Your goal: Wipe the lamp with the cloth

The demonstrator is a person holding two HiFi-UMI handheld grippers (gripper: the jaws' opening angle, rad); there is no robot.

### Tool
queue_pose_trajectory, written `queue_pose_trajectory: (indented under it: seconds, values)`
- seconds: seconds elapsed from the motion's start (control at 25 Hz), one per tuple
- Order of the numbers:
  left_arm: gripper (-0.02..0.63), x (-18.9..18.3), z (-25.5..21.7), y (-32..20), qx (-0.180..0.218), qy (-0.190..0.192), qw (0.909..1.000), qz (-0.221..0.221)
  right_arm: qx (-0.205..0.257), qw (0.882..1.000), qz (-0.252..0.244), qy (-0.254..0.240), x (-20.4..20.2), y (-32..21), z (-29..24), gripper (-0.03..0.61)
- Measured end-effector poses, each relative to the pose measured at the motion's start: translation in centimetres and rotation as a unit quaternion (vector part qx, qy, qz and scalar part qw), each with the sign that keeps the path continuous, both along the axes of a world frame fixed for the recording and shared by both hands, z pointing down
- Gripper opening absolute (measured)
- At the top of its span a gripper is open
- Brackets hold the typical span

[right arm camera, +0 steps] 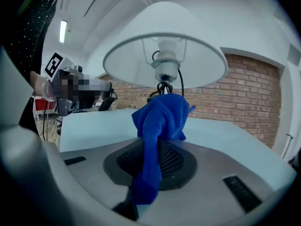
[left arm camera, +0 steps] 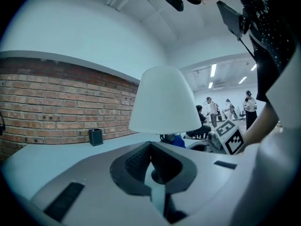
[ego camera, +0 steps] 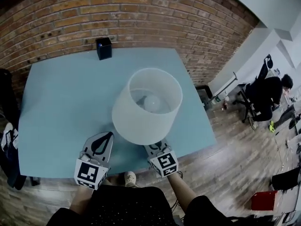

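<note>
A lamp with a white shade stands on the light blue table, close to its near edge. My right gripper is shut on a blue cloth, held just below the shade's rim, with the bulb socket above it. In the head view the right gripper reaches under the shade's near side. My left gripper sits to the left of the lamp, low over the table. Its jaws are shut with nothing between them. The left gripper view shows the shade straight ahead.
A small black box stands at the table's far edge by the brick wall. To the right is wooden floor with a seated person and a red box. Dark bags lie at the table's left.
</note>
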State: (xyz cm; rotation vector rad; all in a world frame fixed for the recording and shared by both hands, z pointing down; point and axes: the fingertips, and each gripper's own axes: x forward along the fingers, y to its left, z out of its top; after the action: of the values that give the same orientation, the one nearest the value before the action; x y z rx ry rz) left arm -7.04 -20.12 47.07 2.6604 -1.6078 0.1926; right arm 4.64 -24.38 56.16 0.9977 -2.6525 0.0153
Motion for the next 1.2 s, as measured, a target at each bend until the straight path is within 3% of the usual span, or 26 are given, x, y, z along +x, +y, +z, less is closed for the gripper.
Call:
queue_pose_trajectory:
  seconds: [0.2, 0.36, 0.44, 0.52, 0.64, 0.76, 0.88, 1.0, 1.2]
  values:
    - [0.008, -0.2, 0.8, 0.0, -0.014, 0.007, 0.9992, -0.037, -0.099, 0.993, -0.033, 0.06, 1.1, -0.1, 4.2, 0.061]
    - [0.009, 0.1, 0.6, 0.2, -0.015, 0.005, 0.999, -0.043, -0.125, 0.987, -0.076, 0.059, 2.3, 0.2, 4.1, 0.063]
    - [0.008, 0.1, 0.6, 0.4, -0.016, 0.003, 0.9986, -0.049, -0.113, 0.989, -0.093, 0.02, 3.6, -0.4, 2.4, 0.063]
    - [0.008, 0.1, 0.7, 0.5, -0.018, 0.002, 0.9982, -0.057, -0.1, 0.989, -0.099, -0.05, 5.3, -2.1, -0.1, 0.061]
    - [0.009, 0.1, 0.6, 0.9, -0.022, -0.003, 0.9979, -0.061, -0.079, 0.98, -0.122, -0.139, 6.8, -4.9, -4.0, 0.063]
    - [0.009, -0.3, 0.7, 1.3, -0.028, -0.013, 0.9974, -0.065, -0.073, 0.972, -0.154, -0.162, 5.7, -7.0, -5.7, 0.063]
    - [0.009, -0.7, 0.8, 1.5, -0.034, -0.019, 0.9967, -0.071, -0.098, 0.961, -0.177, -0.186, 4.1, -7.9, -5.5, 0.061]
    - [0.009, -0.8, 0.8, 1.6, -0.036, -0.024, 0.9963, -0.074, -0.124, 0.96, -0.184, -0.173, 3.3, -8.2, -3.5, 0.061]
    - [0.008, -1.2, 1.0, 1.6, -0.039, -0.025, 0.9961, -0.075, -0.153, 0.967, -0.19, -0.076, 1.8, -7.7, 1.2, 0.061]
